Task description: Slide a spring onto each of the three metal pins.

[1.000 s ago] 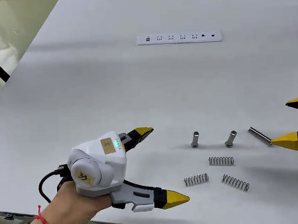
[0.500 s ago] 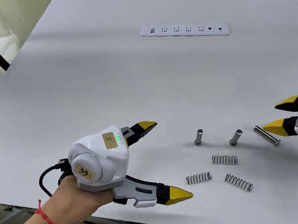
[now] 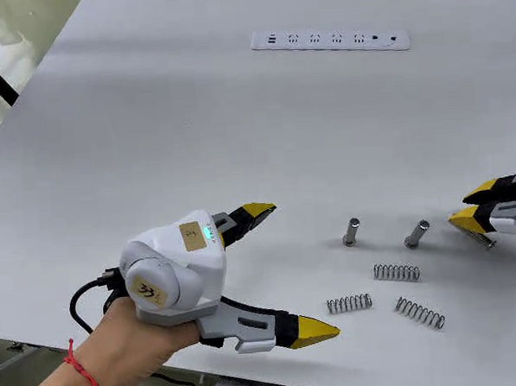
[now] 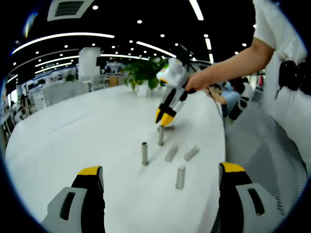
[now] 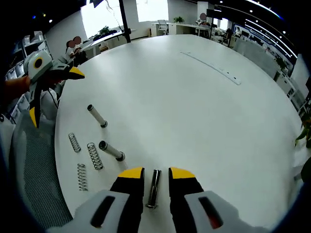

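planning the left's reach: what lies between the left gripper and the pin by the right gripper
In the head view: two upright pins and three springs, between the left gripper and the lying pin at the right gripper.

The left claw [image 3: 297, 270] has a white moulded housing, rounded at the rear, and two black jaws with yellow tips. On top sit a tan square sticker [image 3: 192, 235] and a small green light [image 3: 206, 233]. The rear dome carries a round tan label [image 3: 145, 291] with dark print too small to read. A black cable [image 3: 86, 299] loops from the back. The hand [image 3: 132, 347] wears a red cord [image 3: 84, 379] at the wrist. The right claw [image 3: 459, 208] has the same colours. The left gripper view shows a white short sleeve [image 4: 272, 29].
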The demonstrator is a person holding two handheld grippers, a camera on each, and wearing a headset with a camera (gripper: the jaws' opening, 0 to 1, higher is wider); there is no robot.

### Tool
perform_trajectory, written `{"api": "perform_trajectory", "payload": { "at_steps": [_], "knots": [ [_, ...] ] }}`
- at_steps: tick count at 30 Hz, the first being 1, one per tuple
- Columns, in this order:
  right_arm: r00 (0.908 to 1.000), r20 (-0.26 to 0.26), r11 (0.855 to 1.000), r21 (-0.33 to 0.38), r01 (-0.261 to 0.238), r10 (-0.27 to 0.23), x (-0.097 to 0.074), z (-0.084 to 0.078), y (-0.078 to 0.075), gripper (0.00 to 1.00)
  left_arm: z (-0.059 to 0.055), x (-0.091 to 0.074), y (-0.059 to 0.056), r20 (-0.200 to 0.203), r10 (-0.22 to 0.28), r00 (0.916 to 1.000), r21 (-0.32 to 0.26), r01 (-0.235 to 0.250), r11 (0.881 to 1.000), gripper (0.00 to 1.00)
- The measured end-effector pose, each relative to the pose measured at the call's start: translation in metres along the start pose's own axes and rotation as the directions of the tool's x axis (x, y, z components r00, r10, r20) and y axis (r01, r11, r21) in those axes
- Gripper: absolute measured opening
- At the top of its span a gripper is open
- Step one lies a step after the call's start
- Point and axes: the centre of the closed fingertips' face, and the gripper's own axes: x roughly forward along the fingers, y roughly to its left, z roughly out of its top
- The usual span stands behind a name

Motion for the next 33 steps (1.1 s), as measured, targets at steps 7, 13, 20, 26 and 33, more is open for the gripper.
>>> {"api": "perform_trajectory", "payload": {
  "at_steps": [7, 13, 20, 26, 33],
  "knots": [
    [0.9990, -0.045, 1.000, -0.001, 0.001, -0.002, 0.008, -0.004, 0.000, 0.17, 0.002, 0.002, 0.002, 0.007, 0.001, 1.0000, -0.009, -0.001, 1.000, 1.00],
    [0.9976, -0.069, 1.000, 0.009, -0.002, 0.002, 0.011, -0.006, 0.001, 0.15, 0.003, 0.002, 0.003, 0.012, 0.002, 0.9999, -0.014, -0.002, 1.000, 1.00],
    [0.9963, -0.085, 1.000, 0.015, -0.008, 0.009, 0.013, -0.008, 0.003, 0.14, 0.003, 0.001, 0.006, 0.016, 0.008, 0.9998, -0.018, -0.007, 1.000, 1.00],
    [0.9956, -0.093, 1.000, 0.018, -0.012, 0.014, 0.013, -0.009, 0.005, 0.13, 0.004, 0.001, 0.005, 0.015, 0.008, 0.9998, -0.020, -0.008, 1.000, 1.00],
    [0.9957, -0.092, 1.000, 0.028, -0.009, 0.012, 0.014, -0.009, 0.004, 0.11, 0.002, 0.000, 0.005, 0.014, 0.008, 0.9999, -0.023, -0.008, 1.000, 1.00]
  ]
}}
